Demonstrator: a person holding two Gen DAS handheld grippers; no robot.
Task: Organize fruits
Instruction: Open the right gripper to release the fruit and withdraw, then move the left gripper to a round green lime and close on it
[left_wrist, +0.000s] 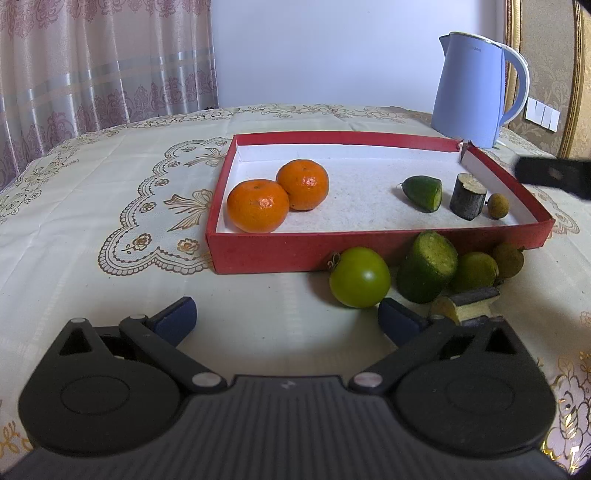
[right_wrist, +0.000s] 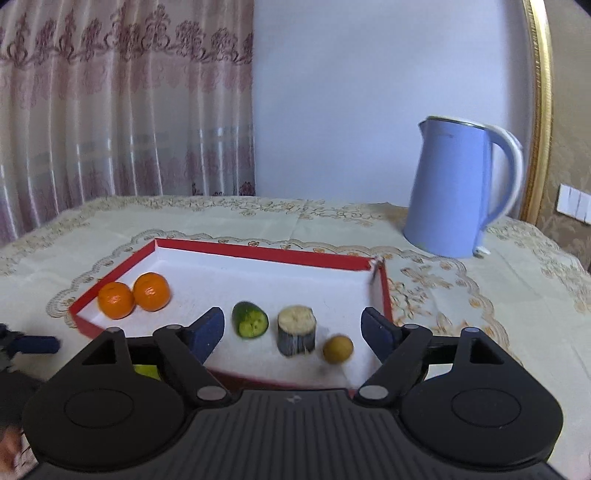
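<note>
The left gripper (left_wrist: 287, 317) is hanging low over the tablecloth (left_wrist: 110, 221) with its jaws spread and nothing between them. Just ahead of it and off toward its right finger, the loose fruit is waiting outside the box: a round green fruit (left_wrist: 360, 277) nearest the gap, then a cut green gourd piece (left_wrist: 428, 266) leaning with its pale speckled face turned up and toward the camera, its long axis running back toward the box wall. Two small yellow-green fruits (left_wrist: 476, 271) are sitting behind it, and a dark-skinned cane chunk (left_wrist: 467, 304) is lying almost against the right finger. The left hand looks the nearer one for this cluster, and the round green fruit seems the easiest reach, needing only a slight rightward swing.

The right gripper (right_wrist: 293, 332) is hovering released above the near edge of the red box (right_wrist: 258, 251), empty. Beyond its fingers a small tan fruit (right_wrist: 338, 348), an upright cane stub (right_wrist: 296, 334) and a cucumber end (right_wrist: 249, 319) are sitting in a row on the white liner, with two oranges (right_wrist: 133, 294) touching at the far left. A blue kettle (right_wrist: 458, 192) is standing well behind.
</note>
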